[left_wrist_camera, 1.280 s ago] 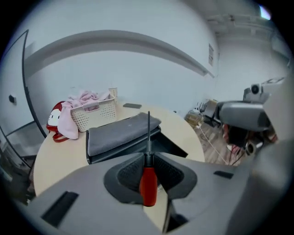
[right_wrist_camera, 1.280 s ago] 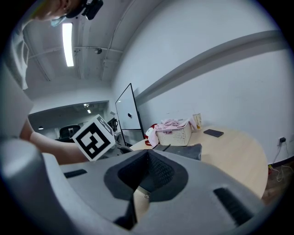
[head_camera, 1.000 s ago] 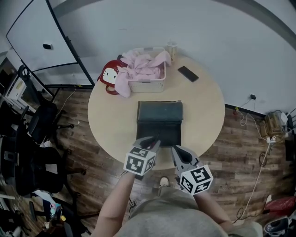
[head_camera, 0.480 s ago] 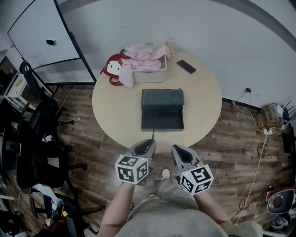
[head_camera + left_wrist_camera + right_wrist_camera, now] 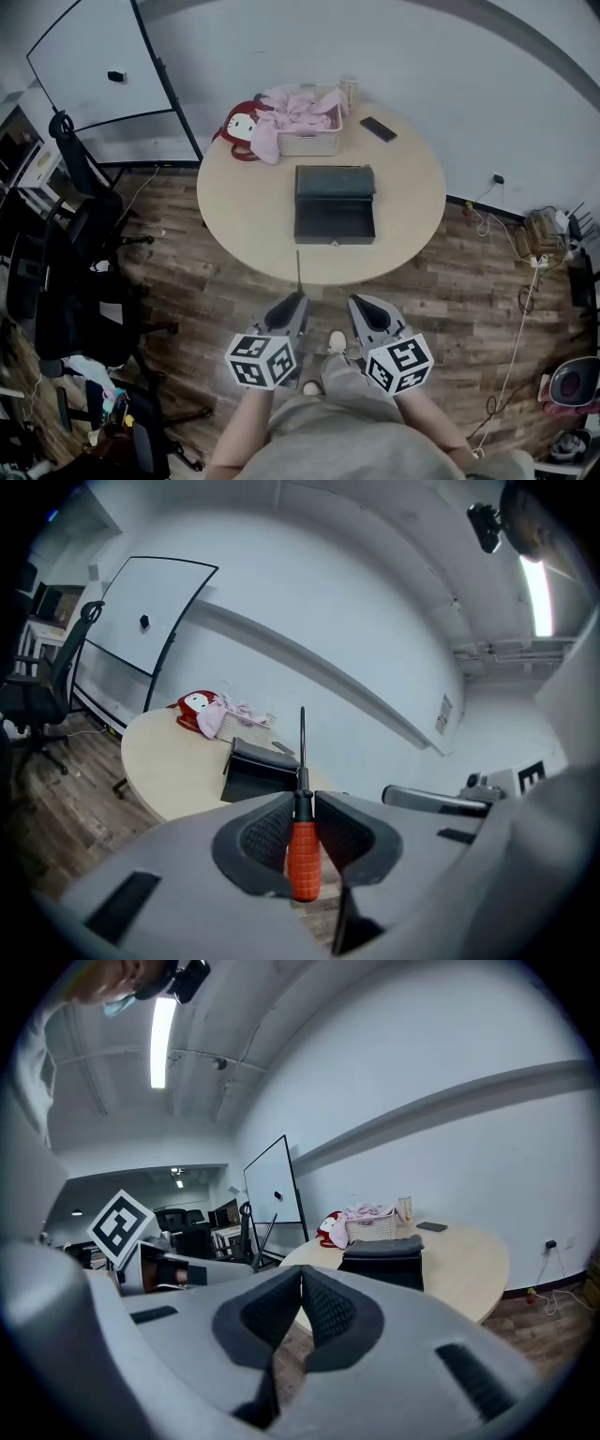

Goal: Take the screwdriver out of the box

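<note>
Left gripper (image 5: 302, 803): fingers pinching the screwdriver (image 5: 302, 855) by its orange handle, shaft sticking out past the fingertips. Screwdriver is out of the dark box (image 5: 335, 211), which sits on the round desk (image 5: 234, 225) well ahead of both sets of fingers. Right gripper (image 5: 302, 1277): fingers pressed together, nothing between them.

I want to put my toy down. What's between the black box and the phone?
Only bare tabletop, seen in the head view, between box and phone.
</note>
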A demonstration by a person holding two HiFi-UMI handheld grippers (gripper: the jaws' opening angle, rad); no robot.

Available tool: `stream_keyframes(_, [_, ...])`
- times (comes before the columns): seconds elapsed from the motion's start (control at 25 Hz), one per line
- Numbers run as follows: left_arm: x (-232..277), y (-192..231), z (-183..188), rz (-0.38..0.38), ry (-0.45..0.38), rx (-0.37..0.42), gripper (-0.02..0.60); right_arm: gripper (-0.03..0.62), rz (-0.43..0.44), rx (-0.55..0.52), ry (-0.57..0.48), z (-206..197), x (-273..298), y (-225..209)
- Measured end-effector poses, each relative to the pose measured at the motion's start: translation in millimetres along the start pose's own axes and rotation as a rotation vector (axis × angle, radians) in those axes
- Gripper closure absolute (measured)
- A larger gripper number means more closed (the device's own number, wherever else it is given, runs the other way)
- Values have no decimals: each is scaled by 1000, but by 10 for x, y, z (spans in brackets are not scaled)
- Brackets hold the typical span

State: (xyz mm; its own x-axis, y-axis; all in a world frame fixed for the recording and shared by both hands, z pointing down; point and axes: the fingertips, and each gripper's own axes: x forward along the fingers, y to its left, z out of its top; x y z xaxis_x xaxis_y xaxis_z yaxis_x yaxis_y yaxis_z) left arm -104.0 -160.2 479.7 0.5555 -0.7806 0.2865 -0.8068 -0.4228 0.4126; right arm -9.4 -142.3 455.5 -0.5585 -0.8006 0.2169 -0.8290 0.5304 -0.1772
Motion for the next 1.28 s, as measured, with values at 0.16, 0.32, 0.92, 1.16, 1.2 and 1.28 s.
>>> stream_keyframes(0.16, [-277, -42, -72, 7, -38, -16, 517, 594, 4, -8, -4, -44, -126, 146])
stream_keyframes(0.32, [-465, -60, -158, 9, -51, -23, 517, 594, 3, -16, -8, -68, -229, 240])
stream_keyframes(0.92, [-716, -51, -118, 3, -102, -22, 517, 594, 22, -28, 5, -131, -329, 437])
stream_keyframes(1.16, [-698, -47, -80, 2, -110, -18, 517, 594, 43, -36, 8, -123, -298, 472])
stream_keyframes(1.2, [-691, -45, -81, 2, -109, -18, 517, 594, 46, -37, 9, -127, -289, 477])
stream_keyframes(1.28, [-677, -42, -84, 3, -107, -20, 517, 594, 49, -39, 11, -129, -274, 480])
